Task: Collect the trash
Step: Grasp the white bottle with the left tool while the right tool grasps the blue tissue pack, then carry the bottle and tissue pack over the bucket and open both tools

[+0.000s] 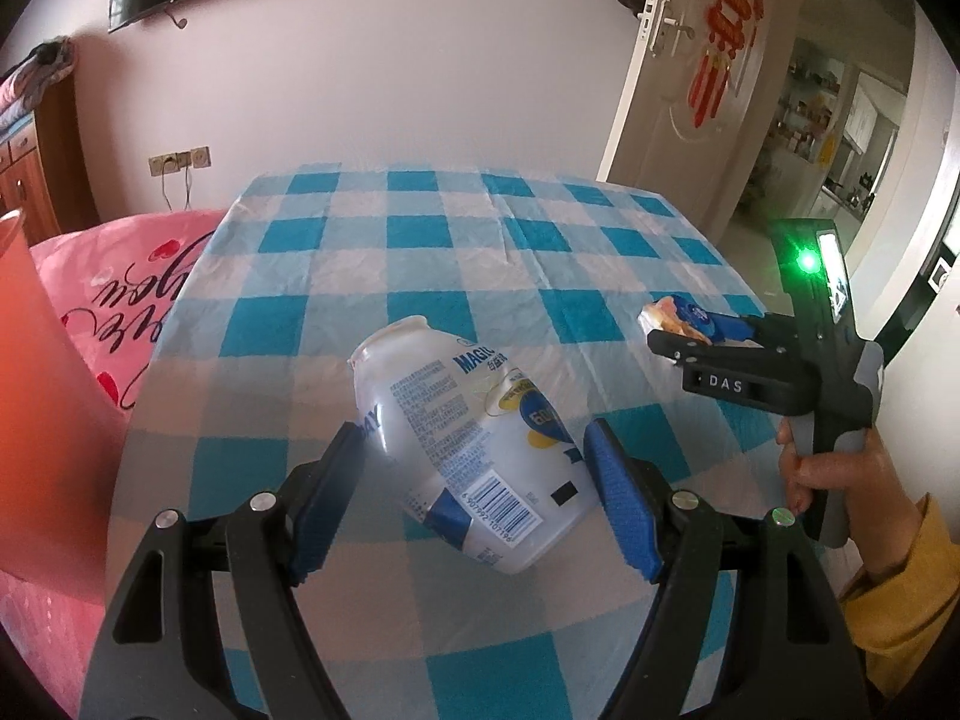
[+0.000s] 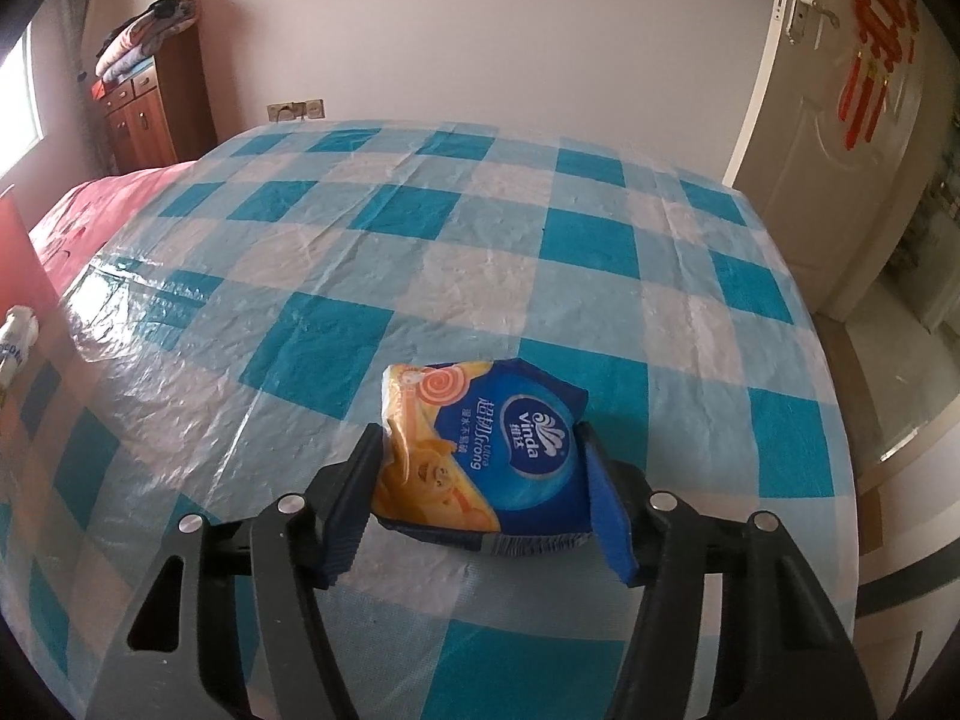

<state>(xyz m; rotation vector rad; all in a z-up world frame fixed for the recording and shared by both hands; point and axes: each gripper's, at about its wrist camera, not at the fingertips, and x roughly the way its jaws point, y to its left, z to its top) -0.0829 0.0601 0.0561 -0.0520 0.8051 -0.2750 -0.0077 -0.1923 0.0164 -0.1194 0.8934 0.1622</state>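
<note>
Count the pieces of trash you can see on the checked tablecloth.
2: a white plastic bottle between the left gripper pads, and a tissue packet in the right gripper.

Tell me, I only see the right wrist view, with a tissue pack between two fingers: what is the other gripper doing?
Observer: The left gripper holds a white bottle, tilted, between its blue pads.
Operator: Who holds the gripper on my pack?
Observer: A hand in a yellow sleeve holds the right gripper by its handle.
Operator: Anything on its back?
Observer: A green light glows there.
</note>
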